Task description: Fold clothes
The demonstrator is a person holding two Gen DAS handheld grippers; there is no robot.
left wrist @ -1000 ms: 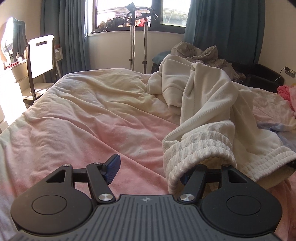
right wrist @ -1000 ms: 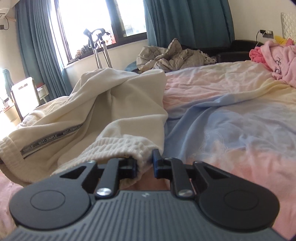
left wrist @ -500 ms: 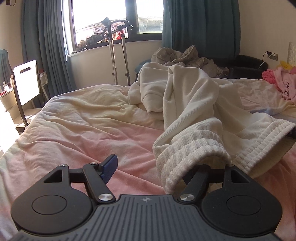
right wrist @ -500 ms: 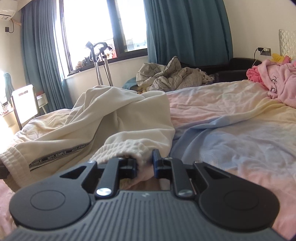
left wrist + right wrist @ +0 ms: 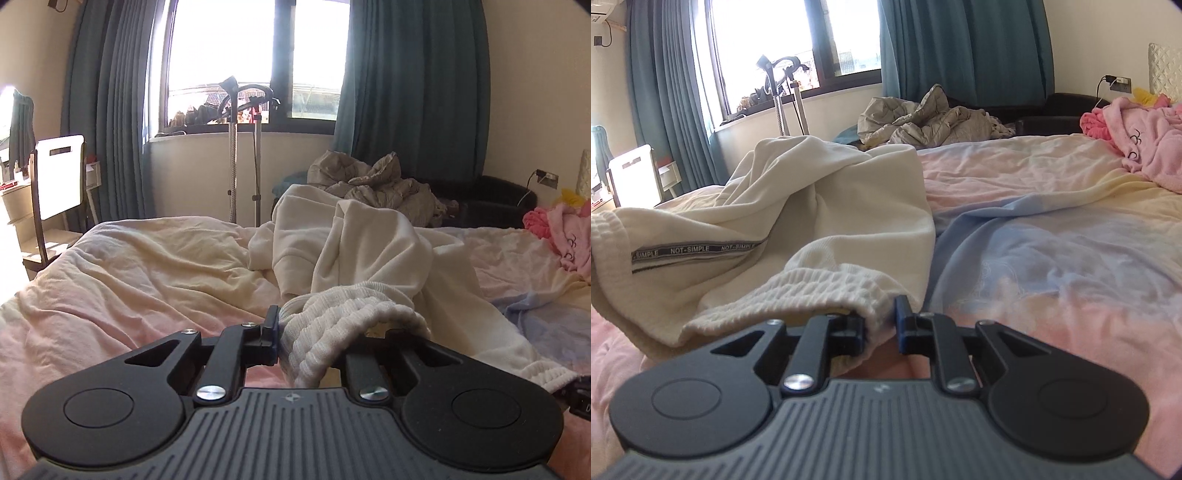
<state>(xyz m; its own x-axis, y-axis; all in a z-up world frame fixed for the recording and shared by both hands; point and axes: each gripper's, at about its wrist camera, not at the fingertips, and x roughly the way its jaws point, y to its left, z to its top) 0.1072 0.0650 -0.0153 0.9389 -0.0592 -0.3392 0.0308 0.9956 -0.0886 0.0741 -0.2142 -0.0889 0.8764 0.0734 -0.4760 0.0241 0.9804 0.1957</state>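
Note:
A cream sweatshirt (image 5: 354, 243) lies crumpled on the bed, with a grey "NOT-SIMPLE" tape inside its ribbed hem (image 5: 701, 251). My left gripper (image 5: 314, 339) is shut on the ribbed hem (image 5: 332, 325), which bunches over the right finger and hides it. My right gripper (image 5: 881, 328) is shut on the other end of the ribbed hem (image 5: 827, 288), low over the bed. The body of the sweatshirt (image 5: 831, 192) rises between the two grippers.
The bed has a pink, yellow and blue quilt (image 5: 1052, 229). A pink garment (image 5: 1141, 129) lies at the far right. A grey duvet heap (image 5: 373, 181) sits behind the bed. A garment steamer stand (image 5: 243, 147) and a chair (image 5: 55, 192) stand by the window.
My left gripper has closed from wide open onto the ribbed hem. Both grippers have tilted up and lifted the hem slightly. The right gripper has kept its grip.

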